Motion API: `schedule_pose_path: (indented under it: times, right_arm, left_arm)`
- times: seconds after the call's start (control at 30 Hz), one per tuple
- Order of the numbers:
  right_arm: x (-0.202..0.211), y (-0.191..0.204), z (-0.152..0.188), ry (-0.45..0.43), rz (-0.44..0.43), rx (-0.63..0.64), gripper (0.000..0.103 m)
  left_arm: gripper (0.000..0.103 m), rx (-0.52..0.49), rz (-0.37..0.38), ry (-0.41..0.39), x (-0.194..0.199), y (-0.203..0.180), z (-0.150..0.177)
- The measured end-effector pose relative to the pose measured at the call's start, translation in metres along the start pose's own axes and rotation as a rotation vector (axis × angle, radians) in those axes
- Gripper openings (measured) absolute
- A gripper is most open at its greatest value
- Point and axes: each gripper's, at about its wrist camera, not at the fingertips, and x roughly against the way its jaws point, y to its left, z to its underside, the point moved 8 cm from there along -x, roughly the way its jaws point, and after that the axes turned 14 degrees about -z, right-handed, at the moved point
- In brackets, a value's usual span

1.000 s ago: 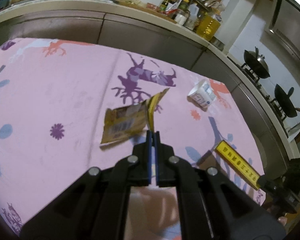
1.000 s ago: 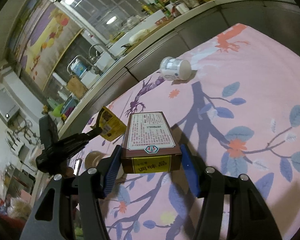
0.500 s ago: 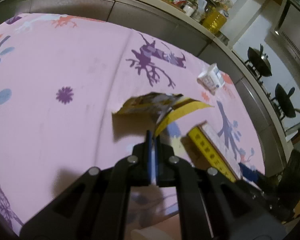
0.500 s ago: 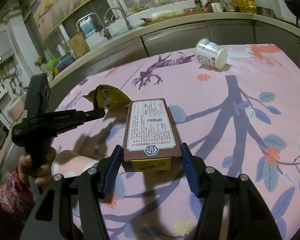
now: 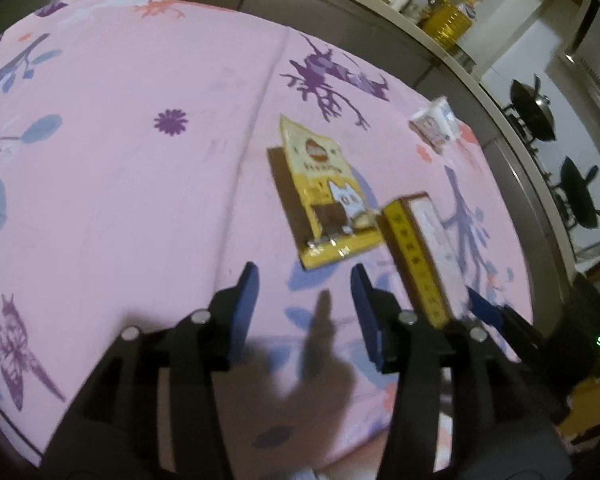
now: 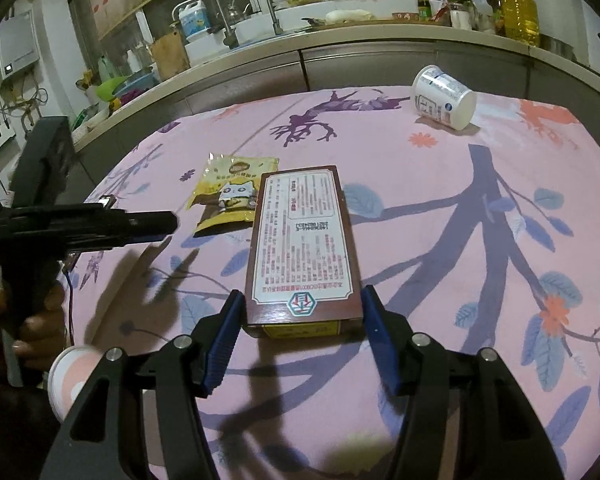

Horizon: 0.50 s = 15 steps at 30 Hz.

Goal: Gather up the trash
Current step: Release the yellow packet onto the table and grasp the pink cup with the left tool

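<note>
A yellow snack wrapper (image 5: pixel 324 196) lies flat on the pink tablecloth, just ahead of my left gripper (image 5: pixel 304 284), which is open and empty. The wrapper also shows in the right wrist view (image 6: pixel 230 196). A brown seasoning box (image 6: pixel 304 244) sits between the fingers of my right gripper (image 6: pixel 302 312), whose pads touch its sides; the box rests on the cloth. In the left wrist view the box (image 5: pixel 420 256) lies right of the wrapper. A white cup (image 6: pixel 444 96) lies on its side at the far right; it also shows in the left wrist view (image 5: pixel 436 124).
The pink patterned tablecloth (image 5: pixel 120 160) covers the table. A kitchen counter (image 6: pixel 340 40) with a sink, bottles and an oil jug runs behind it. Woks (image 5: pixel 532 108) stand on a stove at the right. A white bowl-like thing (image 6: pixel 72 376) sits near the table's front left edge.
My left gripper has opened and let go of the yellow wrapper, which now lies flat beside the box. My right gripper has lowered the box onto the cloth.
</note>
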Motion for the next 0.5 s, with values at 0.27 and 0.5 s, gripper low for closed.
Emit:
schedule_pose_path:
  times: [0.27, 0.5]
  right_arm:
    - [-0.002, 0.0, 0.002, 0.007, -0.011, 0.01, 0.058]
    - [-0.004, -0.002, 0.004, 0.011, -0.021, 0.009, 0.059]
  left_arm:
    - [0.046, -0.217, 0.149, 0.235, 0.035, -0.011, 0.055]
    - [0.045, -0.063, 0.357, 0.461, 0.048, -0.004, 0.087]
